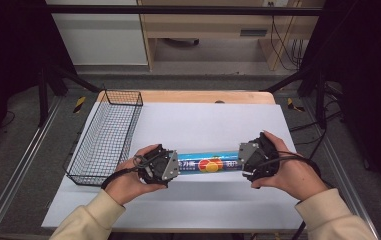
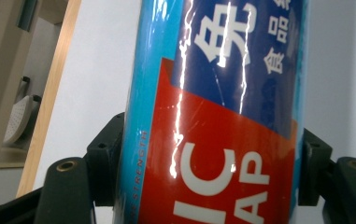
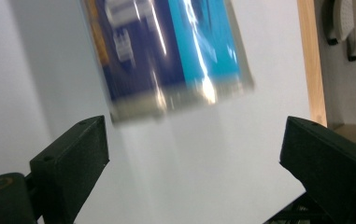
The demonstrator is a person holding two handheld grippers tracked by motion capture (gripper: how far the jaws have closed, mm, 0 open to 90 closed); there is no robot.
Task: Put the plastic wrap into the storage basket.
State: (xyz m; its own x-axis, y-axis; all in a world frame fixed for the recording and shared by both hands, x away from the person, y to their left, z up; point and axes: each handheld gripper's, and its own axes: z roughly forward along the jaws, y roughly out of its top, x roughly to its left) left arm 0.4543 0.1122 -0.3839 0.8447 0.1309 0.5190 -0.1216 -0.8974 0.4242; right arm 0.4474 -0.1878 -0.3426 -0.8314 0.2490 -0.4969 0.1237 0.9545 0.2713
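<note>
A long blue roll of plastic wrap (image 1: 209, 163) with red and dark blue labels lies crosswise on the white table top (image 1: 203, 120). My left gripper (image 1: 175, 167) is shut on the roll's left end. In the left gripper view the roll (image 2: 213, 116) sits between the two black jaws, which press on both its sides. My right gripper (image 1: 241, 160) is at the roll's right end. In the right gripper view its jaws stand wide apart around bare table, with the blurred end of the roll (image 3: 166, 51) just ahead of them.
A black wire basket (image 1: 123, 91) stands at the table's left side, close to my left hand. The wooden table edge (image 1: 188, 96) runs along the back. Beyond it are the floor, dark frame legs and a desk.
</note>
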